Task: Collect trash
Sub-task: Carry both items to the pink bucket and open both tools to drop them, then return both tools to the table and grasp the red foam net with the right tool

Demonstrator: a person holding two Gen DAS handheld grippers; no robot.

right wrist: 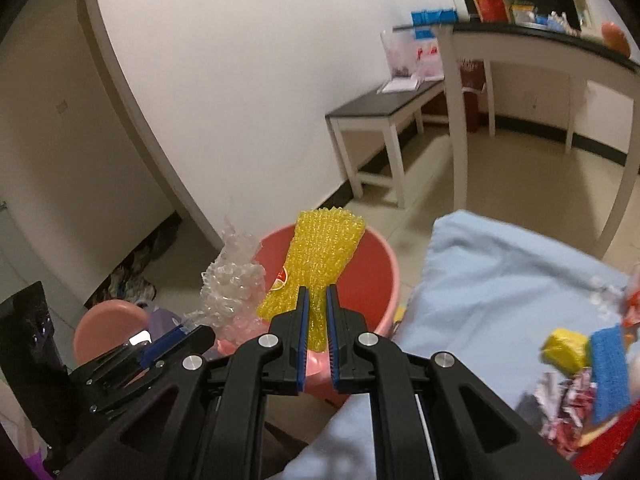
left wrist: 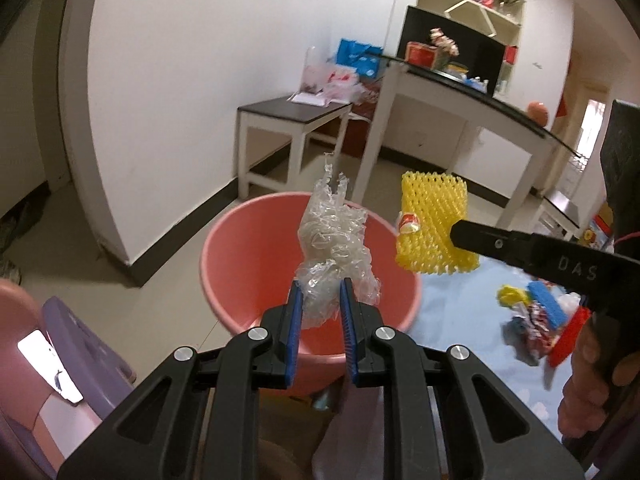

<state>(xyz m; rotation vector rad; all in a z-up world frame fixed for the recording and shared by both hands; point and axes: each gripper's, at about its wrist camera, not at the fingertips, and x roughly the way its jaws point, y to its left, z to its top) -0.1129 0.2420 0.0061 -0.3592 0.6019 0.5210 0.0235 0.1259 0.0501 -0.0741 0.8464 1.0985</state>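
My left gripper [left wrist: 320, 292] is shut on a crumpled clear plastic wrap [left wrist: 334, 240] and holds it over the pink bucket [left wrist: 248, 264]. My right gripper [right wrist: 317, 300] is shut on a yellow foam net sleeve [right wrist: 320, 256] with a red sticker, held above the same bucket [right wrist: 380, 280]. The sleeve also shows in the left wrist view [left wrist: 434, 224], to the right of the wrap. The wrap also shows in the right wrist view [right wrist: 232, 280], left of the sleeve. More trash [right wrist: 592, 372] lies on the light blue cloth: yellow, blue and red pieces.
The light blue cloth [right wrist: 500, 288] covers the surface at right. A low black-topped bench [left wrist: 292, 116] and a white table [left wrist: 460, 92] stand by the far wall. A pink stool [right wrist: 108, 328] and a purple item [left wrist: 80, 344] sit at left.
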